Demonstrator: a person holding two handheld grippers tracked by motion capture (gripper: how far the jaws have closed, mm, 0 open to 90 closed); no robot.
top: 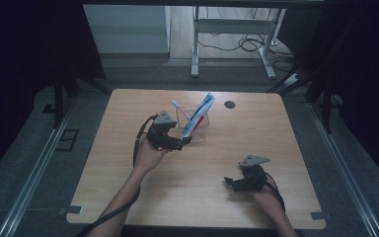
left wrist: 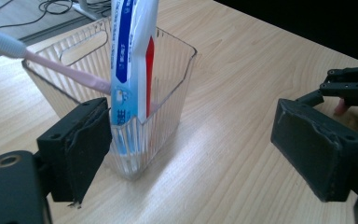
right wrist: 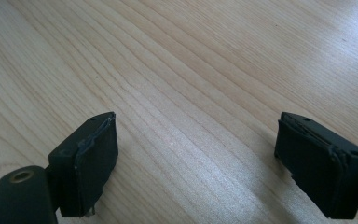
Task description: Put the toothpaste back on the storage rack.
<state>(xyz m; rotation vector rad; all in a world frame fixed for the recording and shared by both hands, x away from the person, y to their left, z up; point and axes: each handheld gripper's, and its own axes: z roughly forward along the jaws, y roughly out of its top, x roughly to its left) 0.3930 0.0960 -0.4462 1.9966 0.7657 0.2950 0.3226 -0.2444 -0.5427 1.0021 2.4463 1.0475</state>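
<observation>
Pale wood-grain bench (top: 128, 177) under dim light, dark floor all round it, is your whole workspace. Your left gripper (top: 180, 144) sits with its jaws spread wide and nothing between them, one pad just beside the near corner of the clear plastic holder (left wrist: 168, 88), apart from it or barely brushing; I cannot tell which. Your right gripper (top: 233, 181) is likewise spread and empty, low over bare wood well apart from the holder, toward your right.

Treat the holder as light and stiff, with thin ribbed walls that are slick and could crack or skid if you squeeze hard. Its top rim or a corner edge looks like the best place to take hold, one pad inside and one outside. It is probably top-heavy, since the contents lean out above the rim, so lift it slowly.

Counted: one holder, standing upright toward the far middle of the bench; one white, blue and red toothpaste tube (left wrist: 133, 56) standing in it; one pink-handled toothbrush (left wrist: 60, 71) leaning out over its far side; two grippers.
</observation>
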